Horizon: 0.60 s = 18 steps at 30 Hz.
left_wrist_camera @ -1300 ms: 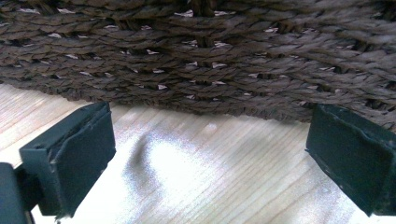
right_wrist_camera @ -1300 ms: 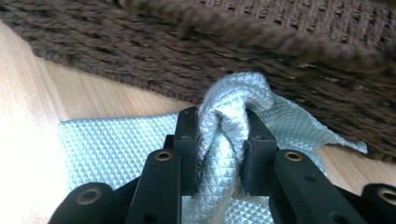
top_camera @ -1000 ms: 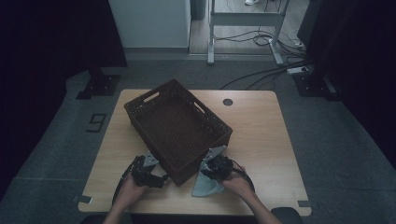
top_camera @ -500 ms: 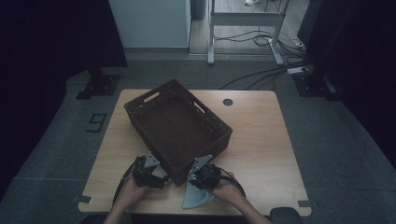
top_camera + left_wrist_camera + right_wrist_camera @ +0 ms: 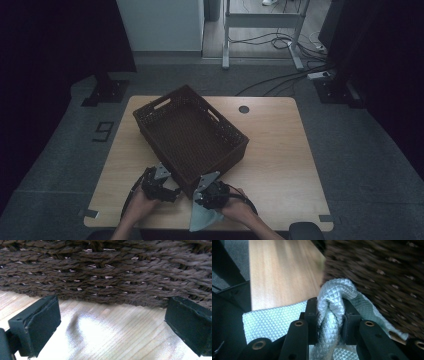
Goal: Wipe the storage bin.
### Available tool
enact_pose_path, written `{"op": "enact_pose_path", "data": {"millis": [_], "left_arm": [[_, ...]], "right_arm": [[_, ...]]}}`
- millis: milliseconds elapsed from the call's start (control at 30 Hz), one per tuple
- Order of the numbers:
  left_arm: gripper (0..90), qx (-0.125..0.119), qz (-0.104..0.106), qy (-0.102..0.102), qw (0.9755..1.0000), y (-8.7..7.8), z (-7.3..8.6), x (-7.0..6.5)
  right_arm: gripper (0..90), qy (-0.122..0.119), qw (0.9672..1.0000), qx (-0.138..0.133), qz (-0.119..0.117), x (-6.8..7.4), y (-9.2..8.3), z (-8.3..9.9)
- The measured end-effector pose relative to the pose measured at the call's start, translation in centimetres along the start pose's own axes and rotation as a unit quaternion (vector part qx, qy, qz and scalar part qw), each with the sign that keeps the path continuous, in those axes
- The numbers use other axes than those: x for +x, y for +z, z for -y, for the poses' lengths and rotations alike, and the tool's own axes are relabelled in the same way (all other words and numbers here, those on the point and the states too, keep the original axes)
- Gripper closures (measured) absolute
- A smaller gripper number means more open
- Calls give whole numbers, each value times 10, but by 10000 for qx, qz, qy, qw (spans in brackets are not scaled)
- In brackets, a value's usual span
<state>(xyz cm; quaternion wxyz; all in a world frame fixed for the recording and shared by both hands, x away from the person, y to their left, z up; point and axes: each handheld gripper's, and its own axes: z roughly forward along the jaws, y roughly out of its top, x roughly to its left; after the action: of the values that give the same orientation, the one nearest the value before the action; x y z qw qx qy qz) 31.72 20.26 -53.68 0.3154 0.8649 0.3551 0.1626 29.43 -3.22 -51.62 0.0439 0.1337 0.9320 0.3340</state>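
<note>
While the basket (image 5: pixel 192 137) crowds both, right gripper (image 5: pixel 329 315) pinches cloth (image 5: pixel 334 302).

Basket (image 5: pixel 192 137) wall right before both tools.

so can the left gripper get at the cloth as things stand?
Probably yes: the left gripper is open and empty beside the cloth, bare table between, though the right gripper already clamps it.
</note>
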Motion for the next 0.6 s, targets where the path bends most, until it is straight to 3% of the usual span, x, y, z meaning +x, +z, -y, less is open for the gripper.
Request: {"op": "enact_pose_path", "data": {"millis": [100, 167, 433, 600], "left_arm": [[0, 9, -13, 15, 10000, 0, 0, -1], [0, 4, -1, 9, 10000, 0, 0, 0], [0, 11, 7, -4, 10000, -2, 1, 1], [0, -31, 48, -42, 10000, -5, 2, 1]], "right_arm": [[703, -108, 9999, -45, -110, 7, 3, -5], [703, -209, 9998, 13, -57, 9, 4, -7], [705, -120, 9999, -29, -57, 5, -4, -4], [706, 11, 9999, -100, 126, 1, -19, 3]]}}
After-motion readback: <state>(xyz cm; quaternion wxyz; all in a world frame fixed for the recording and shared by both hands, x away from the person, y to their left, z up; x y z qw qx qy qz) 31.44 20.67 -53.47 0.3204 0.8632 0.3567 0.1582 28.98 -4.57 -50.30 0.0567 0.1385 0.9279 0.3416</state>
